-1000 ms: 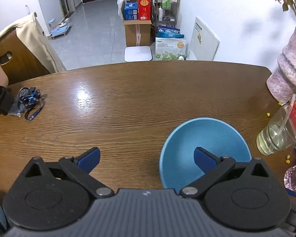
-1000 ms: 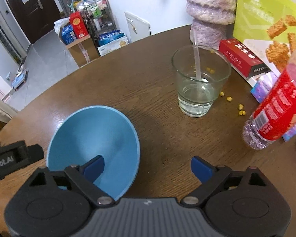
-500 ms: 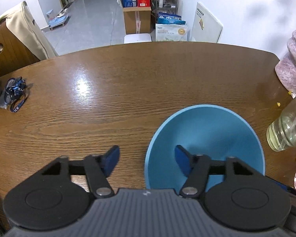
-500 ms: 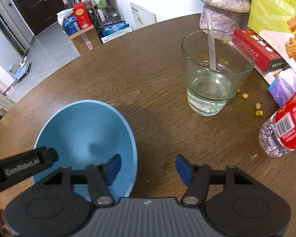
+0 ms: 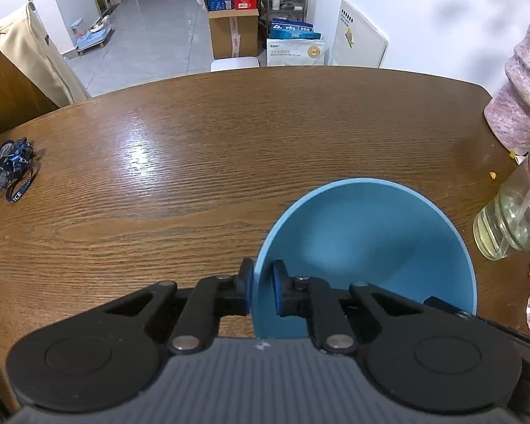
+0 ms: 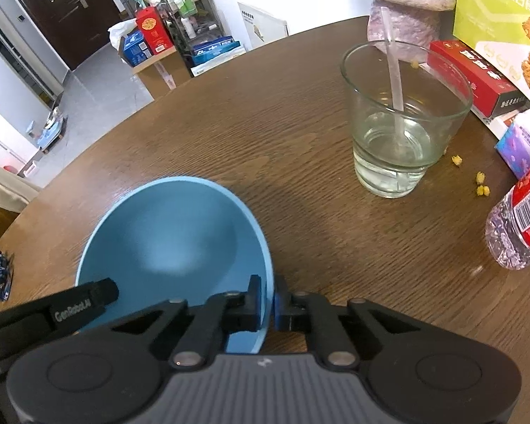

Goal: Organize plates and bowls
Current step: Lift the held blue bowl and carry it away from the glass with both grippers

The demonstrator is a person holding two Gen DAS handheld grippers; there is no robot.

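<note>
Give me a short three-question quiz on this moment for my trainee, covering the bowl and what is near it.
1. True or false: both grippers are clamped on the bowl's rim.
2. What stands in the glass? A) spoon B) straw C) fork
3. Which side of the bowl does the left gripper hold, as seen from its own camera?

Key:
1. True. The right gripper pinches the opposite edge, one finger inside and one outside.
2. B, a straw, in a little clear liquid.
3. The left edge.
</note>
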